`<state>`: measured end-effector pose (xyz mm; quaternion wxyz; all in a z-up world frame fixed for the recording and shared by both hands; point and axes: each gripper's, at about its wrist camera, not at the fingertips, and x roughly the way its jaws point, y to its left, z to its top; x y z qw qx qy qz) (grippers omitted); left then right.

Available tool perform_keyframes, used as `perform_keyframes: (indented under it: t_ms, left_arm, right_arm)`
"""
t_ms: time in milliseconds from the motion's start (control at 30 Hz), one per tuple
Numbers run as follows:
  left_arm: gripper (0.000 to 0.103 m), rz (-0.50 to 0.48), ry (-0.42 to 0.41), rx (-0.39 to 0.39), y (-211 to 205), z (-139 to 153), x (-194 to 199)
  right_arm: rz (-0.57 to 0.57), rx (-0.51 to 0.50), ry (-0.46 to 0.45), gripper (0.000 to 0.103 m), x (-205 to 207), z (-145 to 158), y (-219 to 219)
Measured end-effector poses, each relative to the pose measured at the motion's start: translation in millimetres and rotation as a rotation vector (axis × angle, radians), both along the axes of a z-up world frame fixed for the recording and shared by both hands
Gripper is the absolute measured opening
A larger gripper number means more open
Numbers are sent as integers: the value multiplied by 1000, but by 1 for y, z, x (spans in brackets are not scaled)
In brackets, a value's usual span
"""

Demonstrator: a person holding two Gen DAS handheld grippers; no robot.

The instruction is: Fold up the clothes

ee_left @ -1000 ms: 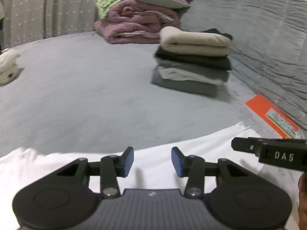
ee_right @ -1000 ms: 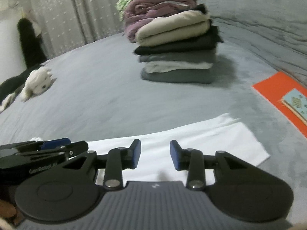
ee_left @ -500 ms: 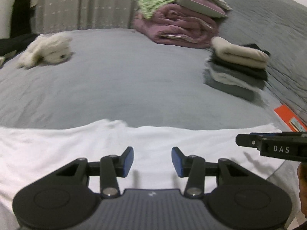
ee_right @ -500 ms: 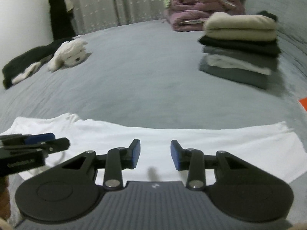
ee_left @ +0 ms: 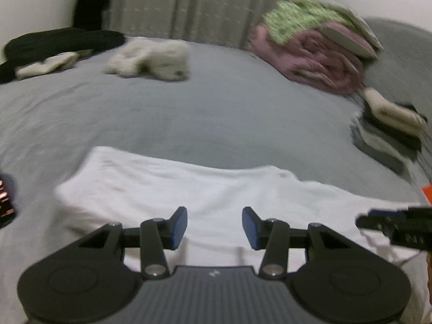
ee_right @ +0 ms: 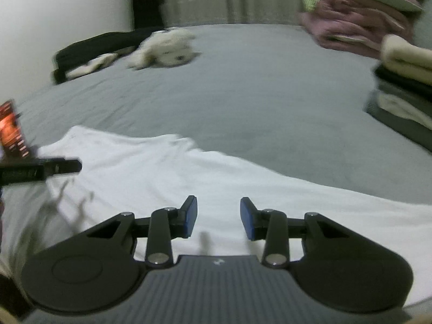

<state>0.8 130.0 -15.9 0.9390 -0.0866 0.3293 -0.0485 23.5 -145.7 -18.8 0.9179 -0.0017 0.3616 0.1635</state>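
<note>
Left wrist view: the left claw (ee_left: pixel 214 226) hung with its jaws apart and empty over a white garment (ee_left: pixel 189 189) spread flat on the grey bed (ee_left: pixel 202 113) (blurred). Right wrist view: the right claw (ee_right: pixel 218 216) likewise gaped, holding nothing, the white garment (ee_right: pixel 243 183) beneath and ahead, folded clothes (ee_right: pixel 402 86) far right.

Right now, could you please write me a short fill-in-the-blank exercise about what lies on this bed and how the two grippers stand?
1. The garment spread flat under both grippers is ____ in colour.
2. The left gripper has its jaws ____, with nothing between the pads.
3. The top item on the stack of folded clothes is ____ in colour.
4. The soft toy lies on a ____ bed cover.

Missing words: white; open; cream; grey
</note>
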Motion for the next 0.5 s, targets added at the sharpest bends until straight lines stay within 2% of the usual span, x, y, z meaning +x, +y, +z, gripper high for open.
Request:
perform_keyframes:
  t_ms: [67,133,233,333,500]
  left_arm:
    - [46,66,-39,-18,22,-2,-11]
    - [44,141,-44,-49,41,-4,-17]
    - [44,185,-50,-78,59,-9,-21]
    - [44,234,-50,-77,75,-16,-26]
    - [44,285,-48,-193,99,-20,-29]
  right_arm:
    - [72,3,-13,40,-6,-1,8]
    - [133,-11,-33,38,-15,-2,16]
    - [218,-46,-69,30,-30,-4,28]
    - [299,-89,-97,27,-40,-7,41]
    - [372,-154,-112,26,-45,-16,59]
